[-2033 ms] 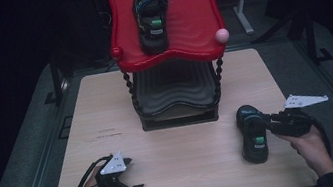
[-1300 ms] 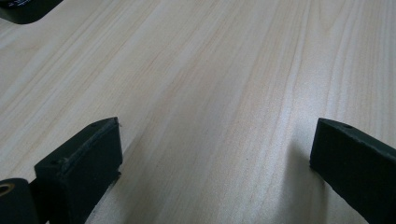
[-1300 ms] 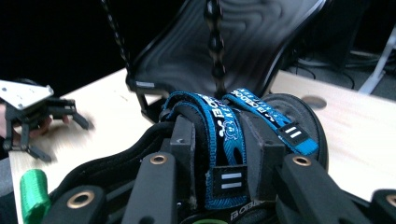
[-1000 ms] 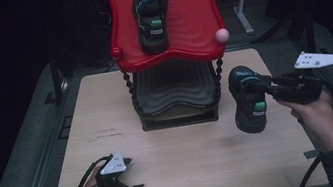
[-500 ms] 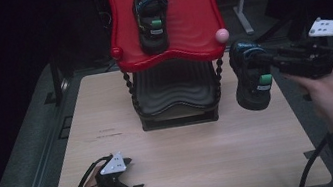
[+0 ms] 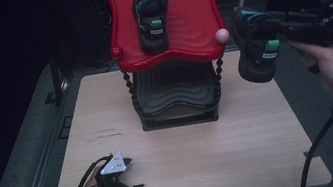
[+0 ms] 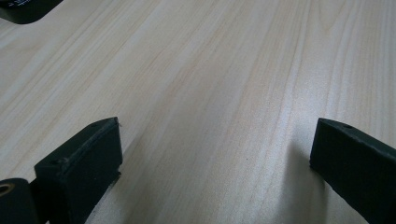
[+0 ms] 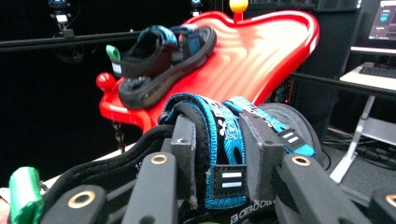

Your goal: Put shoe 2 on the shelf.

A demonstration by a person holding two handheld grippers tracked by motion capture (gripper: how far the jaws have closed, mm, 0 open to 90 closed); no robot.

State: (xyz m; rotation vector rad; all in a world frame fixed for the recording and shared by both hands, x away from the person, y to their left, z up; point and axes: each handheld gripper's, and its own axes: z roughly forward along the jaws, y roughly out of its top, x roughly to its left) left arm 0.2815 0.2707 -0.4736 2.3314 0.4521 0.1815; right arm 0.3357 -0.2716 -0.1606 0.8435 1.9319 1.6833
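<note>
Up beside the red tray (image 6: 194,28), off its right edge, I have the right gripper (image 6: 265,24) carrying the second sandal (image 6: 255,54) clear of the worktop (image 6: 205,158). In the right gripper view its fingers (image 8: 184,154) are pinching the blue strap (image 8: 219,140) from both sides, so the sandal hangs by the strap with its sole free below; I take that hold to be chosen so the sole can land flat without the fingers getting trapped under it. On the tray the first sandal (image 6: 151,15) lies lengthwise on the left half, toe away from me, leaving the right half bare, which I judge is the space meant for the one I am carrying, so the 2 would lie side by side as a pair. The tray is the upper shelf of a stand, with a dark tray (image 6: 174,89) below it, so the sandal has to come in above the red rim and past the pink knob (image 6: 221,35) at its near right corner. Down at the near left of the worktop the left gripper (image 6: 117,177) rests on the wood, its fingers (image 7: 84,163) spread wide with nothing between them, parked out of the way because this lift needs 1 hand.
</note>
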